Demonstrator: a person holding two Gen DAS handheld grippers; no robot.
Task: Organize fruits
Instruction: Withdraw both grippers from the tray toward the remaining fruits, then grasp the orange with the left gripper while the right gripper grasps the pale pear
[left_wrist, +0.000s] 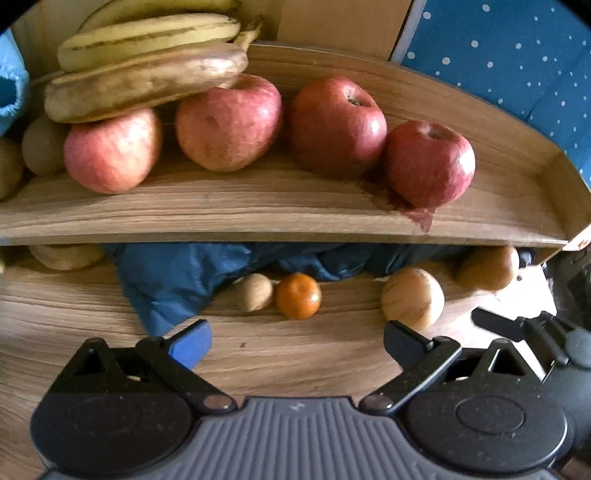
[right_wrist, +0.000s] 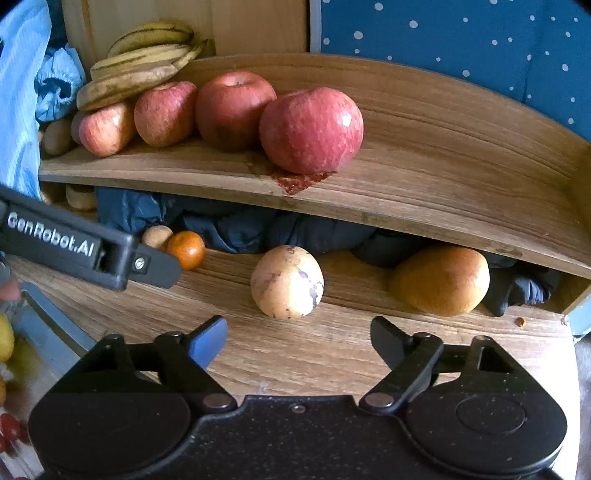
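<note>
1. On the left gripper's (right_wrist: 88, 254) black body, seen from the right wrist view, white lettering reads "GenRobot.AI"; no other writing is legible.
2. Left gripper (left_wrist: 297, 341): jaws spread, nothing between them, above the table (left_wrist: 295, 362).
3. Right gripper (right_wrist: 299, 341): jaws spread, holding nothing, facing the pale pear (right_wrist: 287, 282) just ahead.
4. Shelf (left_wrist: 258, 210): four red apples (left_wrist: 229, 123) stand in a row; bananas (left_wrist: 147, 62) rest on the leftmost apples.
5. Beneath the shelf, on the table: a small orange (left_wrist: 298, 295) touching a small tan fruit (left_wrist: 255, 291), the pale pear, and an orange-brown pear (right_wrist: 441, 280) partly under the shelf edge. A blue cloth (left_wrist: 177, 280) is bunched behind them.
6. Right wrist view only: a light-blue bag (right_wrist: 22, 110) at the left, plus yellow and red items at the lower left edge, too cropped to identify.
7. Left wrist view only: part of the right gripper at the right edge.
8. Both views: a blue dotted surface (right_wrist: 461, 40) behind the shelf.
</note>
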